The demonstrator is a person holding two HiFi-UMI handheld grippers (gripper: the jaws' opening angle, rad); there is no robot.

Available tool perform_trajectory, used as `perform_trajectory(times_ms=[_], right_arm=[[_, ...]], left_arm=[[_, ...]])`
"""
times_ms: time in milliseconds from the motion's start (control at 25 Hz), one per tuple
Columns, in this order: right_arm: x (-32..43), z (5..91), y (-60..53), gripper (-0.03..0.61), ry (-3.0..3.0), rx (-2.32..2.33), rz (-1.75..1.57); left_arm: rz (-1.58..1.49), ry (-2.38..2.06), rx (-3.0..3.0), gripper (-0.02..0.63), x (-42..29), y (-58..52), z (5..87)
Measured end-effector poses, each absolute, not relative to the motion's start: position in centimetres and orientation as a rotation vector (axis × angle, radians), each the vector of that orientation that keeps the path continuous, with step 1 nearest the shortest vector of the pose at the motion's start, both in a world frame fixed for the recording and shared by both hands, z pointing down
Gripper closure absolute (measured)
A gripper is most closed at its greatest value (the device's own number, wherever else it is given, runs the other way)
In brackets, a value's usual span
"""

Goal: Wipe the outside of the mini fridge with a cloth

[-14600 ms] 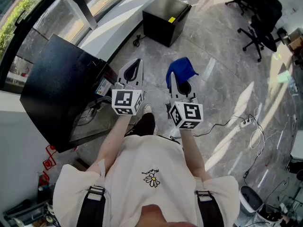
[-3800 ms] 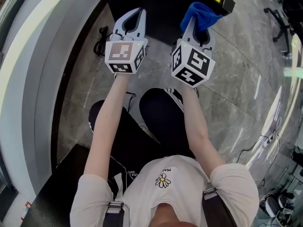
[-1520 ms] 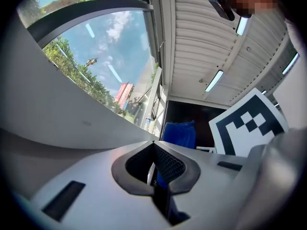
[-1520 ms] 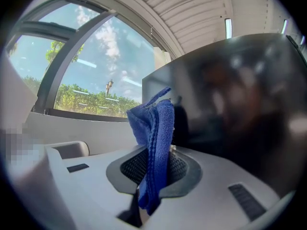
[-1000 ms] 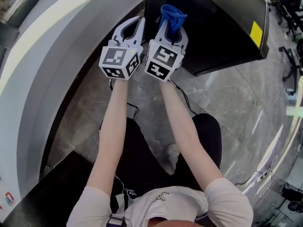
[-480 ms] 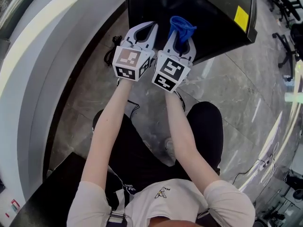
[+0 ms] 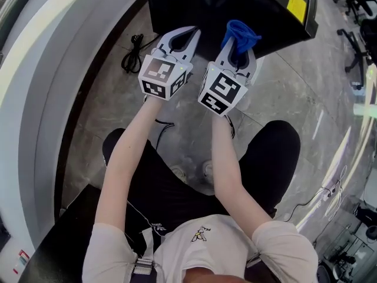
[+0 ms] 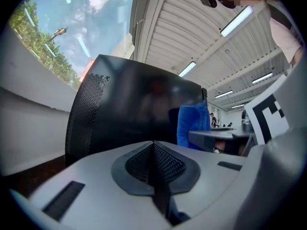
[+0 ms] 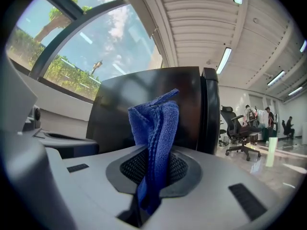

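A black mini fridge stands on the floor at the top of the head view, with a yellow sticker on its top. Both gripper views show its dark side panel close ahead. My right gripper is shut on a blue cloth, whose bunched end sticks up past the jaws just short of the fridge. My left gripper hovers beside it at the fridge's near edge, shut and empty; the blue cloth shows to its right.
A curved grey-white ledge runs down the left. A coiled black cable lies on the marble floor beside the fridge. My legs are bent below the grippers. Office chairs stand at the far right.
Both grippers have shifted right and slightly toward me along the fridge's near edge, the right one still carrying the blue cloth. The view has drifted, showing more floor.
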State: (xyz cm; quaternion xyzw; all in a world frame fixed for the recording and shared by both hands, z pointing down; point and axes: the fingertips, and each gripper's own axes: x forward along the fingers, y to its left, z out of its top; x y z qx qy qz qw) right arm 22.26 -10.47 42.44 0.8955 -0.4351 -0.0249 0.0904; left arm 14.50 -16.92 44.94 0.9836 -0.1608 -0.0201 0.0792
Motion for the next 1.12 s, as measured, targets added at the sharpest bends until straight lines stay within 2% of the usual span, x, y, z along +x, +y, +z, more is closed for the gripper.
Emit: perform_trajectory(times_ms=[160, 520, 1120], right_arm=[[23.4, 42.5, -9.2, 0.506, -1.280, 2.655, -0.067], [25.7, 42.6, -5.6, 0.506, -1.206, 2.678, -0.067], [26.8, 43.3, -3.0, 0.506, -1.044, 2.793, -0.001]], left_arm=[[-0.042, -0.517, 2.886, 0.609, 13.8, -17.0, 46.9], [-0.109, -0.480, 2.963, 0.609, 15.6, -16.3, 44.0], [-0.124, -0.657, 3.025, 0.609, 9.3, -20.2, 42.5]])
